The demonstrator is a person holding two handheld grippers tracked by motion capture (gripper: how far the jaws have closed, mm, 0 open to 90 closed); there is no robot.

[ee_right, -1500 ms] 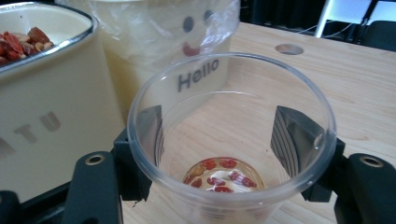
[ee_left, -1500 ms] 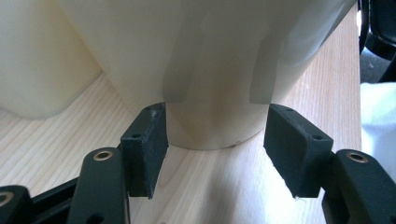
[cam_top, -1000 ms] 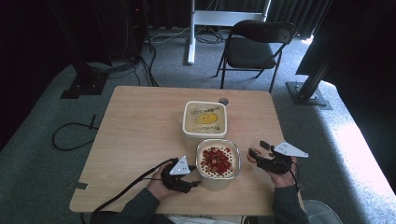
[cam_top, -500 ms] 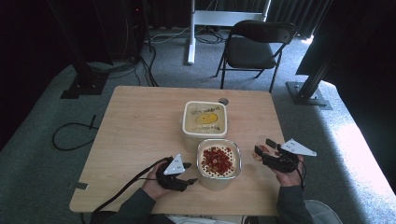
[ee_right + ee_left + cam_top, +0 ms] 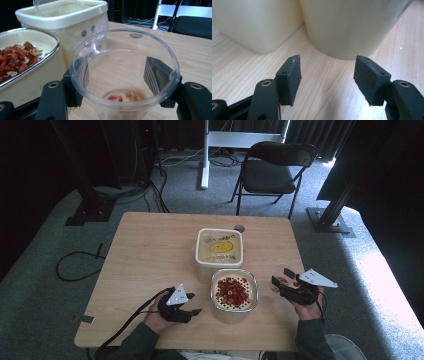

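Holding clear plastic cup, few red-beige bits at bottom, right gripper.

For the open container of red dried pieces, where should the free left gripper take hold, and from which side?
Grip the container of red pieces low on its rounded cream wall, coming level from its left, where the open left gripper already faces it. Its straight sides suit the jaws, though it looks wide for them. A rim grip risks tipping it.

Colours around the cream tub of red pieces

The tub is cream, its contents red and tan; behind it a cream-rimmed box bears a yellow drawing; right of it a clear cup; beneath, pale wood-grain table.
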